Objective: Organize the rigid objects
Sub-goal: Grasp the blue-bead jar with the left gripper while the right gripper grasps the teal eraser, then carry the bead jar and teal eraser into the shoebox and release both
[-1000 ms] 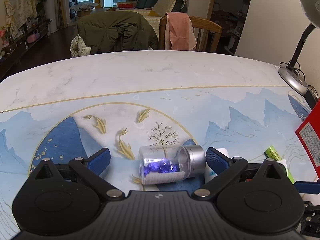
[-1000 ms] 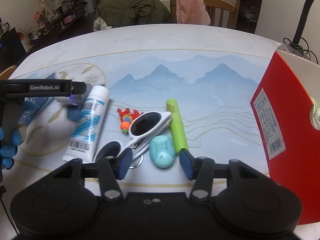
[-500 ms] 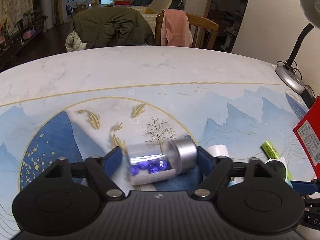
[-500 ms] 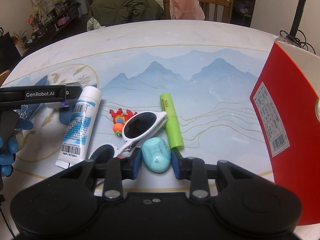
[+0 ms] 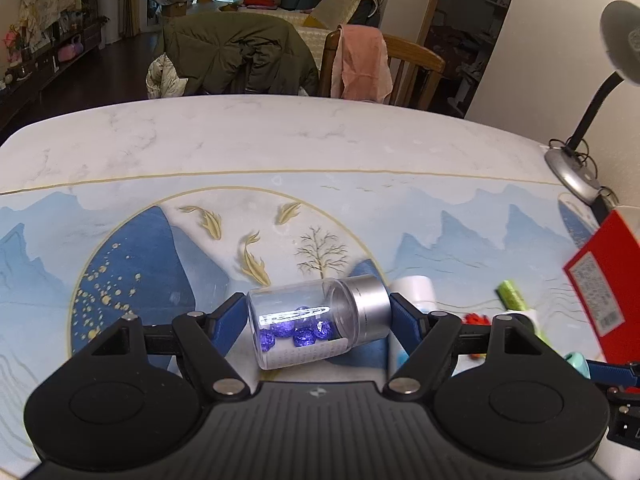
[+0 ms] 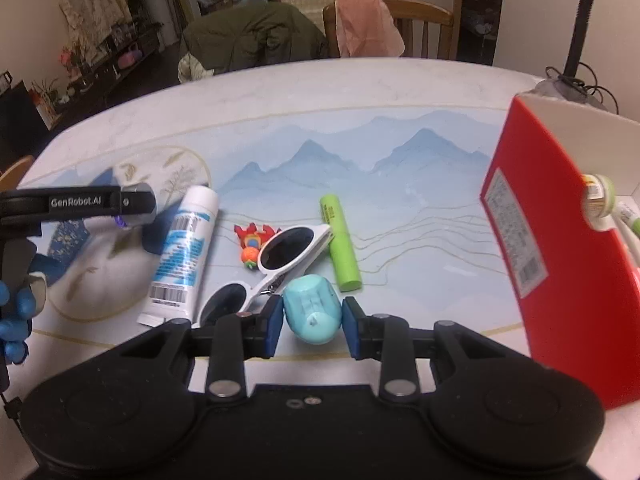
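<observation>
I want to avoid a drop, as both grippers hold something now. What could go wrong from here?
1. The left gripper clamps the clear jar end to end, base and silver cap; the smooth, tilted jar might slip or pivot out.
2. The right gripper pinches the rounded teal object on curved sides, so it could squirt free.
3. The white sunglasses lie right against that gripper and may get dragged along.

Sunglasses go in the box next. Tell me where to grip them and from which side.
Grip the sunglasses at the bridge between the two lenses, from above, jaws across the frame. They lie flat and slanted, and that narrow middle is the thinnest part. The rocket toy and the green tube crowd the upper lens, so the ends look awkward. Both grippers are full now.
</observation>
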### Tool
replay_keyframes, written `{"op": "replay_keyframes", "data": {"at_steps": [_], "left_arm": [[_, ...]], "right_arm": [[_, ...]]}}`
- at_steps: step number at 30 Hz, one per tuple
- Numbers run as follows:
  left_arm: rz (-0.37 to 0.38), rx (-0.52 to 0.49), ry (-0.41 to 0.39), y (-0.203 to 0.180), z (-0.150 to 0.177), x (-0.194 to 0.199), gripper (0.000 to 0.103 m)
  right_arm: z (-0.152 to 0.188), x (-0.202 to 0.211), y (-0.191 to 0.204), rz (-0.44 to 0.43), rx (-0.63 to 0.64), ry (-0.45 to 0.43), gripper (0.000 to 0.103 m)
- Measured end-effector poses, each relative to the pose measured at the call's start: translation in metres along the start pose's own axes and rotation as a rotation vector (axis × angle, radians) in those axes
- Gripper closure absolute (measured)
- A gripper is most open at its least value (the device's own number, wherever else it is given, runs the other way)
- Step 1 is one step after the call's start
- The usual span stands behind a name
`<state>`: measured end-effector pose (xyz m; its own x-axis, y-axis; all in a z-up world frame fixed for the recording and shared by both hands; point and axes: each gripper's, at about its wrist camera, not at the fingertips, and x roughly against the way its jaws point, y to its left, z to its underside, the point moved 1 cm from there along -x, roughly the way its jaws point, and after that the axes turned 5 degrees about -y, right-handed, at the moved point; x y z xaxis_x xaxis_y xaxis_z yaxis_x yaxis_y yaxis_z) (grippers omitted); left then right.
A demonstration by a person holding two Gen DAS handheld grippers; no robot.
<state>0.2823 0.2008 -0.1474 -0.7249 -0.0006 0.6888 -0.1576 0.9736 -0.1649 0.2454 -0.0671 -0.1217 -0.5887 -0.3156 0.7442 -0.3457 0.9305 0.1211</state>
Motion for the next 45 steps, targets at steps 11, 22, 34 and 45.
{"op": "replay_keyframes", "data": {"at_steps": [11, 22, 34, 45], "left_arm": [[0.09, 0.006, -0.013, -0.033, -0.006, 0.065, 0.027], [0.154, -0.019, -0.048, -0.085, -0.004, 0.12, 0.027], [0.225, -0.087, -0.066, -0.171, -0.001, 0.131, 0.027], [0.266, -0.163, -0.052, -0.259, 0.002, 0.112, 0.027]], "right_arm": [[-0.007, 0.062, -0.006, -0.037, -0.011, -0.089, 0.073], [-0.005, 0.115, -0.031, -0.056, -0.047, -0.157, 0.073], [-0.009, 0.144, -0.085, -0.057, -0.055, -0.201, 0.073], [-0.012, 0.151, -0.157, -0.024, -0.077, -0.219, 0.073]]}}
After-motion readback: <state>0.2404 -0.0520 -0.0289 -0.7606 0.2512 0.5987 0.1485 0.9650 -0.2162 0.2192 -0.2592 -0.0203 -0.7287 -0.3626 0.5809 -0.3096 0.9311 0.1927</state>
